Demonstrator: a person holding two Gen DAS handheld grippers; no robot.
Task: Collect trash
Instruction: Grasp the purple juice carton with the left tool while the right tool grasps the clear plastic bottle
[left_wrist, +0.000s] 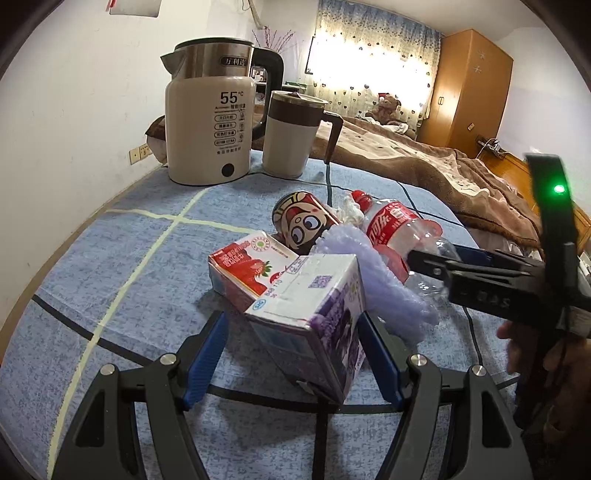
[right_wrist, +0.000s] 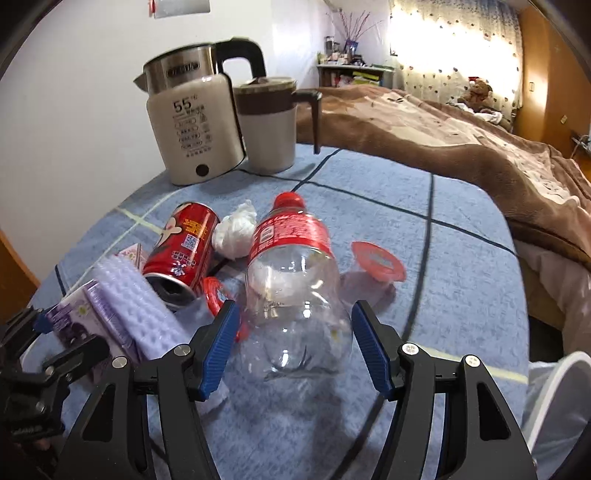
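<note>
A purple drink carton (left_wrist: 314, 306) lies tilted between the blue pads of my left gripper (left_wrist: 293, 321). The right pad is against it and a gap shows at the left pad. Behind it are a strawberry carton (left_wrist: 243, 273), a red can (right_wrist: 184, 243) on its side, a lavender padded sheet (right_wrist: 140, 306) and a crumpled tissue (right_wrist: 236, 232). An empty clear cola bottle (right_wrist: 295, 280) lies between the jaws of my right gripper (right_wrist: 291, 314), which are opening, with slim gaps at both pads. A red-lidded cup (right_wrist: 376, 262) sits to its right.
A cream kettle (left_wrist: 210, 122) and a lidded mug (left_wrist: 291, 136) stand at the back of the blue checked tablecloth (left_wrist: 110, 258), with a black cord (left_wrist: 327, 181) trailing forward. A bed with a brown blanket (right_wrist: 480, 147) lies to the right. A white bin rim (right_wrist: 554, 406) shows at lower right.
</note>
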